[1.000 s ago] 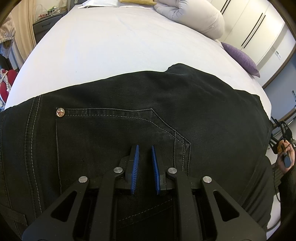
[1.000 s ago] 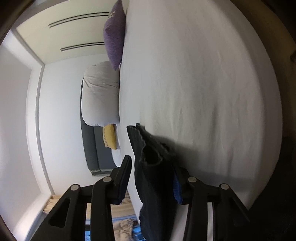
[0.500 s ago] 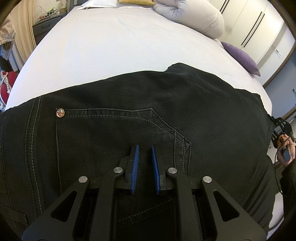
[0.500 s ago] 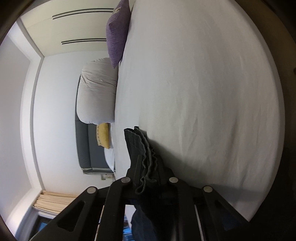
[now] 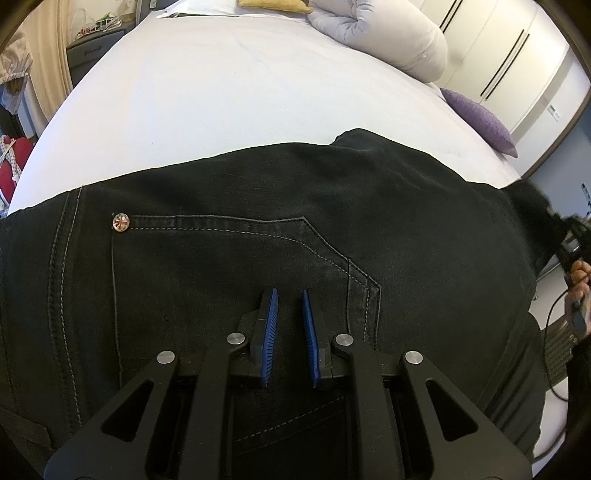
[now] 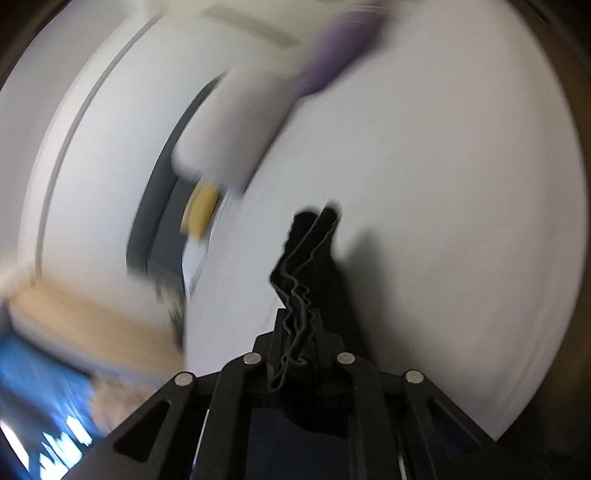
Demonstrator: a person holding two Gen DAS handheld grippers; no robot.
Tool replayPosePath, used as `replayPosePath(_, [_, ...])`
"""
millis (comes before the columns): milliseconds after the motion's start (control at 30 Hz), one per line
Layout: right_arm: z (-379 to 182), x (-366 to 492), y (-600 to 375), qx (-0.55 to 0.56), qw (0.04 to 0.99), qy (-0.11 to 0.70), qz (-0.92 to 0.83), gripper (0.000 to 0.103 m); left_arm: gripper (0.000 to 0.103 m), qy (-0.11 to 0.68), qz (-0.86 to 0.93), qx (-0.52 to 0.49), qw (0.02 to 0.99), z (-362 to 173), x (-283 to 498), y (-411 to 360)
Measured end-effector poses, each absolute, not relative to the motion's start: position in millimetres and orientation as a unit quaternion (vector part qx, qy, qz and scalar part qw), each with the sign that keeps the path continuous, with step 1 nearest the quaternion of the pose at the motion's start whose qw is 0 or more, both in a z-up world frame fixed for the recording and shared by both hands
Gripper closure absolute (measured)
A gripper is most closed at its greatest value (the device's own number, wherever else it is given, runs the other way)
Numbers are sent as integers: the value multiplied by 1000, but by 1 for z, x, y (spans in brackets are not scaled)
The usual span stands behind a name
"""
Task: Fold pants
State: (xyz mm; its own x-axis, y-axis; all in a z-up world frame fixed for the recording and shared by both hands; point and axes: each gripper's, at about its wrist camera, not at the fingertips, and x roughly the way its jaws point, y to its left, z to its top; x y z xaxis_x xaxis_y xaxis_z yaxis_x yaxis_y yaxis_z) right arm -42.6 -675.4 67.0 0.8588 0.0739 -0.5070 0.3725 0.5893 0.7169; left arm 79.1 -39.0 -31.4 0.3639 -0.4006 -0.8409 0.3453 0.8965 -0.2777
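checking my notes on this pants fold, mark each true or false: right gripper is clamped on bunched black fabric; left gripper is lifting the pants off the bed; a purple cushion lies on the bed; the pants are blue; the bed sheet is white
1. True: the right gripper is shut on a bunched edge of the pants.
2. False: the left gripper holds nothing; the pants lie flat.
3. True: purple cushion.
4. False: they are black.
5. True: bed sheet.

Pants (image 5: 258,206): black denim, grey contrast stitching, flag-pattern rivet (image 5: 120,222). Bed sheet (image 5: 229,88): white. Gripper pads (image 5: 271,325): blue, ribbed. Cushion (image 5: 476,120): purple. Pillow (image 5: 273,3): mustard yellow.
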Motion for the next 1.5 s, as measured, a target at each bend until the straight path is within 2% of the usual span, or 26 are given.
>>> replayPosePath(100, [90, -11, -583, 261, 904, 334, -49, 92, 89, 516, -226, -32, 825, -31, 79, -37])
replayPosePath(200, [67, 13, -495, 96, 902, 419, -23, 92, 89, 518, -225, -40, 824, -29, 78, -35])
replayPosePath(300, [24, 30, -455, 43, 874, 484, -19, 91, 89, 526, -223, -59, 819, -25, 80, -31])
replayPosePath(433, [11, 28, -444, 8, 879, 476, -43, 91, 89, 533, -242, -120, 802, -13, 80, -26])
replayPosePath(467, [12, 28, -446, 9, 879, 475, -42, 91, 86, 531, -253, -137, 797, -10, 79, -28])
replayPosePath(533, [14, 27, -445, 2, 882, 469, -42, 91, 52, 534, -271, -166, 784, -7, 81, -34])
replayPosePath(567, [16, 25, -443, -5, 885, 463, -44, 91, 15, 540, -283, -191, 770, -7, 83, -39])
replayPosePath(600, [18, 22, -439, -10, 889, 456, -46, 91, 7, 537, -294, -215, 761, -6, 85, -43])
replayPosePath(733, [34, 9, -415, -38, 904, 424, -41, 91, 7, 549, -332, -297, 707, -7, 93, -64])
replayPosePath(933, [53, 3, -373, -86, 915, 394, -17, 91, 7, 586, -354, -335, 647, -16, 114, -94])
replayPosePath(1167, [50, -1, -330, -131, 910, 392, 26, 91, 7, 632, -358, -315, 611, -27, 133, -125])
replayPosePath(1233, [51, -1, -322, -136, 910, 391, 37, 91, 10, 635, -367, -304, 608, -26, 137, -129])
replayPosePath(1267, [52, 0, -316, -141, 910, 389, 42, 91, 21, 636, -374, -286, 612, -23, 139, -132])
replayPosePath(1300, [53, 0, -311, -145, 910, 386, 48, 91, 43, 635, -378, -275, 615, -21, 139, -133])
replayPosePath(1333, [53, 1, -305, -148, 910, 384, 54, 91, 57, 636, -380, -260, 619, -19, 140, -134])
replayPosePath(1367, [53, 0, -300, -152, 910, 381, 59, 91, 76, 638, -377, -245, 625, -16, 141, -132])
replayPosePath(1467, [53, 0, -285, -167, 909, 376, 73, 91, 87, 628, -379, -221, 643, -7, 141, -121])
replayPosePath(1500, [53, 1, -281, -170, 908, 376, 78, 91, 87, 625, -377, -216, 648, -5, 141, -117])
